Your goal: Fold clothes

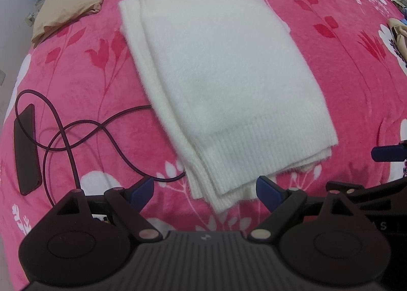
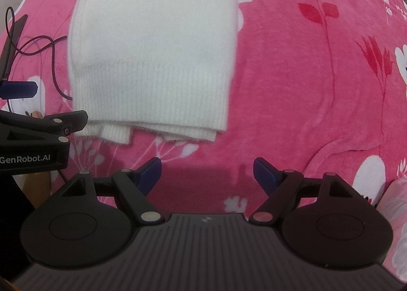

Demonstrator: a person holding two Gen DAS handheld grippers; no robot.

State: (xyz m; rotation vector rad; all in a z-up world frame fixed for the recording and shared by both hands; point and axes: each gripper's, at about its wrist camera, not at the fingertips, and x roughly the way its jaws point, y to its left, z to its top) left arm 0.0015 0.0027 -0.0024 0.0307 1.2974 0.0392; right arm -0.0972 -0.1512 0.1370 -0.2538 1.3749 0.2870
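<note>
A white fuzzy knit sweater [image 1: 223, 82] lies folded into a long rectangle on the pink flowered blanket [image 1: 356, 102], ribbed hem toward me. It also shows in the right wrist view [image 2: 155, 46]. My left gripper [image 1: 204, 188] is open and empty, its blue fingertips just short of the hem's near corner. My right gripper [image 2: 207, 167] is open and empty, a little in front of the hem and apart from it. The left gripper's side shows at the left edge of the right wrist view [image 2: 38, 133].
A dark phone [image 1: 26, 148] with a looping dark cable [image 1: 101, 133] lies left of the sweater; the cable runs up to the sweater's edge. A tan pillow [image 1: 73, 3] sits at the far left. Beige clothing [image 1: 398, 36] lies at the far right.
</note>
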